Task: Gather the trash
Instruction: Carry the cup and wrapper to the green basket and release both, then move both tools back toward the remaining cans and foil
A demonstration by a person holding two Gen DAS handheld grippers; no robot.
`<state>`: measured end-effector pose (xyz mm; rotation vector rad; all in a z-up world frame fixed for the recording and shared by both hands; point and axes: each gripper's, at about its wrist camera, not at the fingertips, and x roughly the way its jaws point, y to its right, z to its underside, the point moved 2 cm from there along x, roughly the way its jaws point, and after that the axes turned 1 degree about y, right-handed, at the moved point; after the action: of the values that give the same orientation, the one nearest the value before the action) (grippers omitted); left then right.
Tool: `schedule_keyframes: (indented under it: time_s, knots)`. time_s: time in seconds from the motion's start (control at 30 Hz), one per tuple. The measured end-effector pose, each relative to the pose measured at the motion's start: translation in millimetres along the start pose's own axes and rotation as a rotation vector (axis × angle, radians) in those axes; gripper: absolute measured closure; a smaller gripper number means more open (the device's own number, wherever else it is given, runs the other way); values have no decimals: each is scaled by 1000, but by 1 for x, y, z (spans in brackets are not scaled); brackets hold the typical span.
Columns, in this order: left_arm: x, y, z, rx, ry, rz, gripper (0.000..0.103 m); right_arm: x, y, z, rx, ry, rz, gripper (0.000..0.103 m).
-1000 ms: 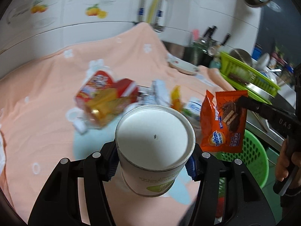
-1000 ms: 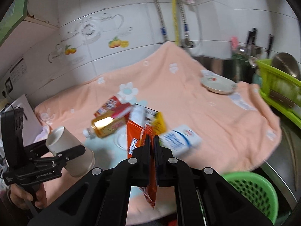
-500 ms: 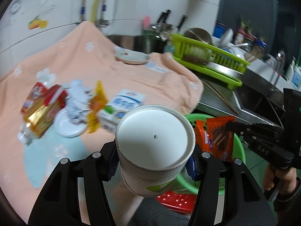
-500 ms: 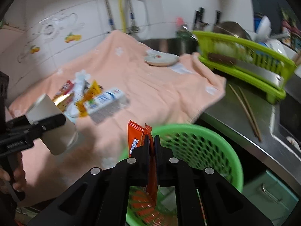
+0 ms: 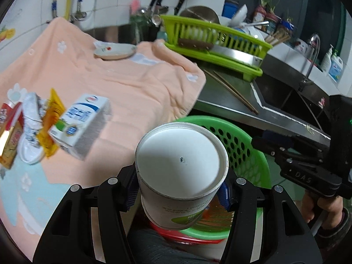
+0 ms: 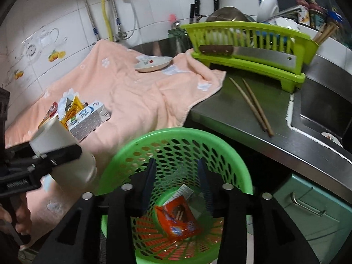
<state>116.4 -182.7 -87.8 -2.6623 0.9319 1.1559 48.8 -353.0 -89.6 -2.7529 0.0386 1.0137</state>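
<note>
While the right tongs gape empty above the basket, left tongs clamping the cup should probably centre before release.

Left wrist view — close behind paper cup, facing counter. Right wrist view — steeply down into green basket. Shared: basket, peach towel.

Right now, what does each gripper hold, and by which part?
The left gripper clamps the paper cup by its side wall. The right gripper is open, holding nothing.
</note>
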Motion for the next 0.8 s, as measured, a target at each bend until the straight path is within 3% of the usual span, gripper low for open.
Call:
schedule_keyframes:
  time_s: [0.3, 0.4, 0.53, 0.8]
  knots:
    - [26, 23, 5, 28, -62, 26, 44, -10, 24, 2, 51, 26, 19, 42]
    - [28, 28, 5, 30, -66, 30, 33, -11, 27, 2, 54, 28, 21, 40]
    - [26, 33, 4, 49, -55, 35, 29, -10, 25, 1, 49, 29, 15, 36]
    - [9, 8, 2, 1, -26, 1, 28, -4, 4, -5, 11, 30, -23, 27]
